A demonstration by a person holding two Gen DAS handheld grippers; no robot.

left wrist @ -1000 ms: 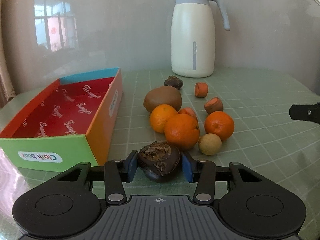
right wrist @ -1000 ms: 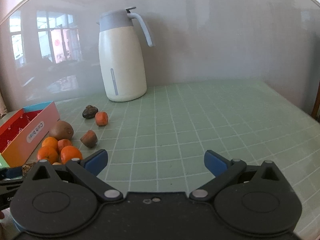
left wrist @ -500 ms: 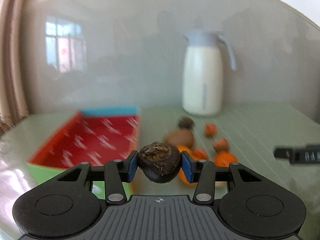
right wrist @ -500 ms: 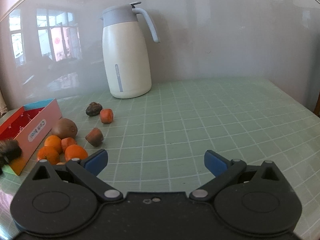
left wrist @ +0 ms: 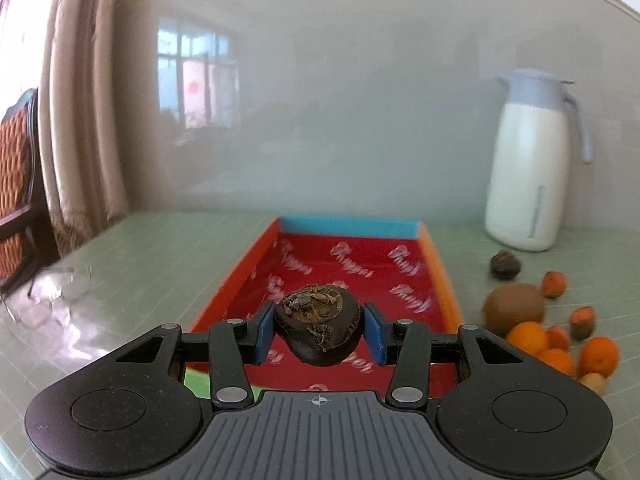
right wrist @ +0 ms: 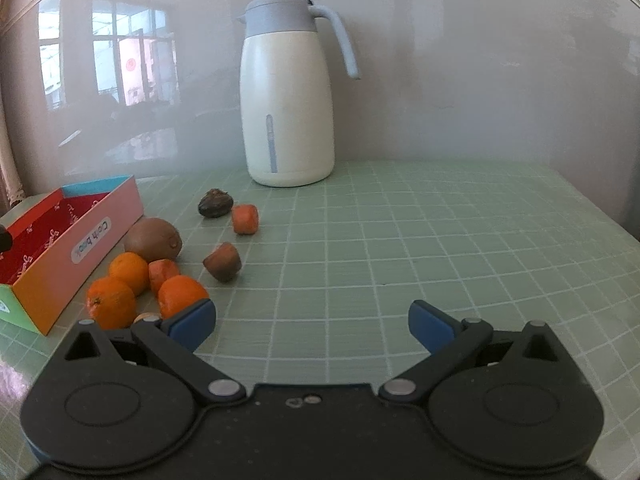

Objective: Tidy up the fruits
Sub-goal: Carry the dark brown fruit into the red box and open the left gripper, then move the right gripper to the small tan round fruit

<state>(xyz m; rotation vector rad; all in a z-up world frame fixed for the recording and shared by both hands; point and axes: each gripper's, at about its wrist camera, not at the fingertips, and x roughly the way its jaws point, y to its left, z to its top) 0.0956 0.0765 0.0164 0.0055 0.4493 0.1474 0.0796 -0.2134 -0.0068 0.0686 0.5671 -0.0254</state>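
Fruits: dark fruit (left wrist: pixel 320 330) clamped in left gripper (left wrist: pixel 320 334) above seemingly empty box (left wrist: pixel 404 229); oranges (right wrist: pixel 110 302), kiwi (right wrist: pixel 152 239) remain outside; right gripper (right wrist: pixel 312 326) wide, empty.

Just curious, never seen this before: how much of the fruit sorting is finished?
Barely started. The red-lined cardboard box shows no fruit inside. In hand: the left gripper has its jaws closed on a dark wrinkled fruit, held above the box. Left on the green table: three oranges, a brown kiwi and several smaller pieces. The right gripper is open and holds nothing.
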